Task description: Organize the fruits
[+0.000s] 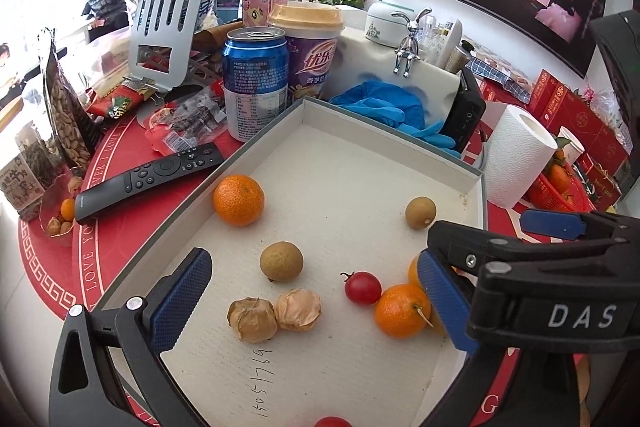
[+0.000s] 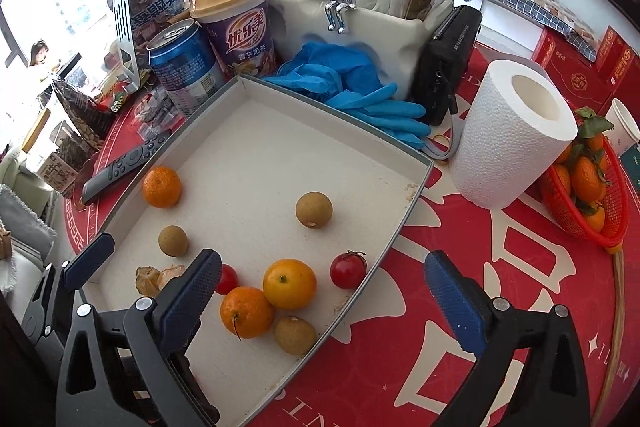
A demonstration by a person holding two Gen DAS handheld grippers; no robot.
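Observation:
A shallow white box tray (image 1: 360, 167) (image 2: 256, 131) holds loose fruit: a mandarin (image 1: 238, 199) (image 2: 162, 186) at the left wall, longans (image 1: 281, 261) (image 2: 314, 209), two husked physalis (image 1: 274, 313), cherry tomatoes (image 1: 363, 287) (image 2: 348, 270) and oranges (image 1: 401, 310) (image 2: 289, 283) near the right wall. My left gripper (image 1: 316, 303) is open and empty above the physalis and the tomato. My right gripper (image 2: 324, 299) is open and empty over the tray's right rim, above the oranges. Each gripper shows at the edge of the other's view.
Behind the tray stand a blue can (image 1: 256, 83), a purple milk-tea cup (image 1: 310, 47), blue gloves (image 2: 344, 91), a black radio (image 2: 448, 63) and a paper towel roll (image 2: 512, 135). A remote (image 1: 152, 179) lies left. A red basket of mandarins (image 2: 588, 183) sits right.

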